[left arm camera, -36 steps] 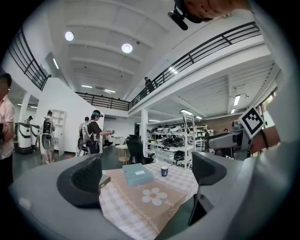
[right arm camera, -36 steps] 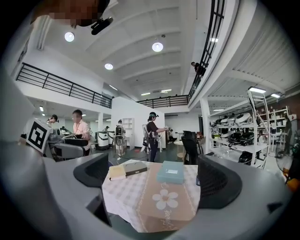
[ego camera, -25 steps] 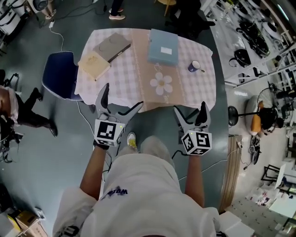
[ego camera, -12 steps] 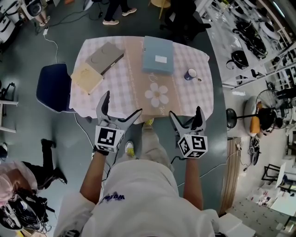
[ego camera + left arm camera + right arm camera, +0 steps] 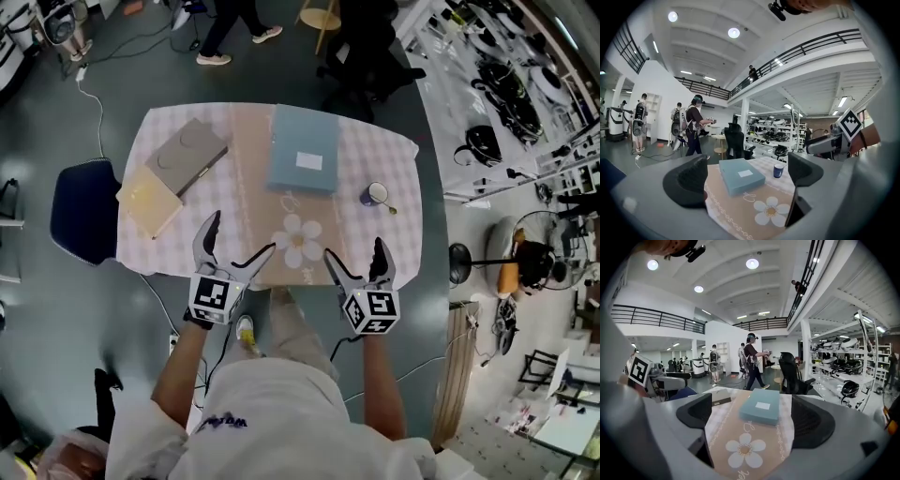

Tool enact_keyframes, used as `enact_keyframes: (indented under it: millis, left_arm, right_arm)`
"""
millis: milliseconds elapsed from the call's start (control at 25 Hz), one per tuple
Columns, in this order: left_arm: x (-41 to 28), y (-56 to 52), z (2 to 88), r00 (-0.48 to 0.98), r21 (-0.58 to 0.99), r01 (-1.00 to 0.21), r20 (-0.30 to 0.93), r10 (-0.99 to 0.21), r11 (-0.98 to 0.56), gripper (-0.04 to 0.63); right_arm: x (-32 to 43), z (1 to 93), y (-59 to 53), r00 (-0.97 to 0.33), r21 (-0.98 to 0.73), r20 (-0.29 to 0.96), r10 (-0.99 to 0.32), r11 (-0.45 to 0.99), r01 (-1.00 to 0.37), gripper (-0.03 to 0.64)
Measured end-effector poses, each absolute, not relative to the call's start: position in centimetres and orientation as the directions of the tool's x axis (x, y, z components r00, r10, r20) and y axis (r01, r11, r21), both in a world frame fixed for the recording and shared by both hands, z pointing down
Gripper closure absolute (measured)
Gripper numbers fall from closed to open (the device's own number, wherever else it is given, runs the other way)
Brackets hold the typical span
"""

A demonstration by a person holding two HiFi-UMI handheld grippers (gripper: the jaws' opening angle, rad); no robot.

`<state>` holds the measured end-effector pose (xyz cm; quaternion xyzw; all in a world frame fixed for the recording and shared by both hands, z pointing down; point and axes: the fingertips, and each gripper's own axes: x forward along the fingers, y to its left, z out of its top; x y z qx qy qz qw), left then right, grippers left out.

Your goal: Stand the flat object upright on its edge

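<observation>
**Head view**
- My left gripper (image 5: 239,239): held over the near edge of the table (image 5: 394,169). Its jaws are wide but easing inward, and nothing is between them.
- My right gripper (image 5: 354,253): held at the same edge, just right of the daisy print (image 5: 298,239). Its jaws are spread and empty.
- Pale blue flat box (image 5: 303,161): I take this to be the task's object. It lies on its broad face on the beige runner (image 5: 248,178), at the far half of the table, well apart from both my grippers.
- Grey book (image 5: 187,155) and cream book (image 5: 150,200): both lie flat at the left side of the table.
- Mug (image 5: 373,194): stands to the right of the box.
- Blue chair (image 5: 80,208): stands beside the table's left end.

**Left gripper view**
- My jaws frame the blue box (image 5: 740,174) from a distance, and neither pad touches anything.
- The mug (image 5: 778,170) stands to the box's right, and the daisy is nearer to me.

**Right gripper view**
- My jaws are released, with the box (image 5: 761,411) lying flat straight ahead between them but far off.
- The grey book (image 5: 719,401) shows at the left.

**Progress**
- Done: nothing that I can see, since the box is untouched and lies flat.
- Left, as I judge it: reach across, take the box by an edge, tip it up and steady it on that edge.
</observation>
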<state>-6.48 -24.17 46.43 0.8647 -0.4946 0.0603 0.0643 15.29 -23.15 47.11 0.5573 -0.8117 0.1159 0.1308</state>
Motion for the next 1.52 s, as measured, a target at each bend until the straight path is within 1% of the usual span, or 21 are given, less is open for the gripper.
enact_keyframes:
  millis: [200,320,600,760,880,1120,1400,1520]
  left_arm:
    - [-4.9,-28.7,51.0,0.498,0.068,-0.864,0.248,-0.831,-0.498,0.064]
    - [-4.1,-31.1,53.6,0.502,0.069,-0.861,0.275,-0.82,-0.504,0.064]
    - [-2.6,-35.5,59.3,0.508,0.081,-0.852,0.36,-0.782,-0.517,0.064]
    - [-2.3,-38.2,62.2,0.499,0.103,-0.86,0.38,-0.779,-0.5,0.064]
    - [-1.7,-39.9,65.0,0.504,0.114,-0.855,0.415,-0.758,-0.506,0.064]
    - [-1.4,-42.7,70.2,0.489,0.133,-0.861,0.479,-0.729,-0.491,0.066]
    - [-1.1,-43.7,74.5,0.467,0.155,-0.874,0.529,-0.708,-0.461,0.104]
    - [-0.8,-43.9,75.8,0.461,0.155,-0.876,0.551,-0.696,-0.457,0.132]
  right_arm:
    - [16.2,51.2,-28.2,-0.361,-0.063,0.397,-0.844,0.367,-0.928,0.092]
    - [16.6,54.4,-31.0,-0.37,-0.075,0.43,-0.824,0.376,-0.924,0.095]
    - [18.1,60.8,-34.9,-0.366,-0.087,0.515,-0.775,0.377,-0.922,0.112]
    - [18.3,63.8,-36.8,-0.367,-0.087,0.546,-0.753,0.384,-0.919,0.125]
    - [18.2,66.1,-38.1,-0.37,-0.08,0.57,-0.733,0.399,-0.914,0.143]
    - [18.0,70.3,-41.1,-0.379,-0.081,0.605,-0.7,0.42,-0.904,0.156]
    - [17.6,74.3,-42.9,-0.374,-0.076,0.649,-0.662,0.433,-0.898,0.178]
    - [17.8,75.0,-43.1,-0.366,-0.062,0.659,-0.658,0.437,-0.897,0.203]
